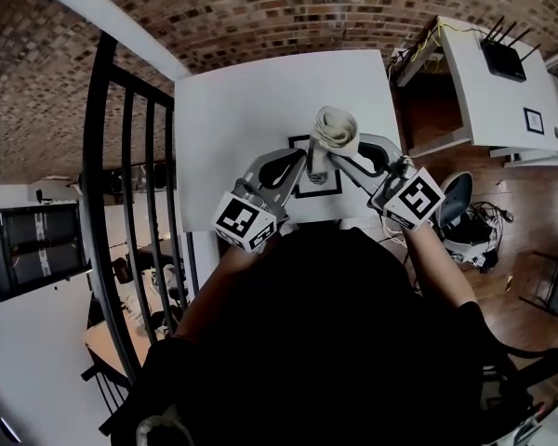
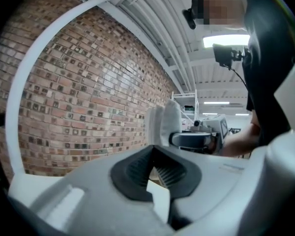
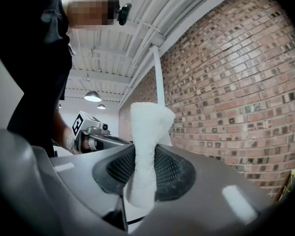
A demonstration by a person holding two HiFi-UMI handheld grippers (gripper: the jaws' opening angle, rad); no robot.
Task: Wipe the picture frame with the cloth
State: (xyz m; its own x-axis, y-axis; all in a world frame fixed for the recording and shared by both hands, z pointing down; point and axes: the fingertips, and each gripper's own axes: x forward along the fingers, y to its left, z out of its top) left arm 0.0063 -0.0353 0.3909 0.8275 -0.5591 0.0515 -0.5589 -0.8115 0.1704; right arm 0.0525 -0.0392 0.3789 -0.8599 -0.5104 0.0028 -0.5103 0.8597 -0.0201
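Right tongs (image 3: 143, 157) clamped on rolled white cloth (image 3: 146, 127), raised above the table (image 1: 251, 100). Left tongs (image 2: 155, 154) pressed together, empty, just left of cloth. Frame (image 1: 318, 193) lies flat on table — beneath both tongs.

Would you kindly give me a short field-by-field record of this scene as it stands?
Left tongs: shut, nothing between them
Right tongs: shut on rolled white cloth
Picture frame: black-edged, flat on white table, below both tongs
Wiping: cloth-to-frame contact cannot be told
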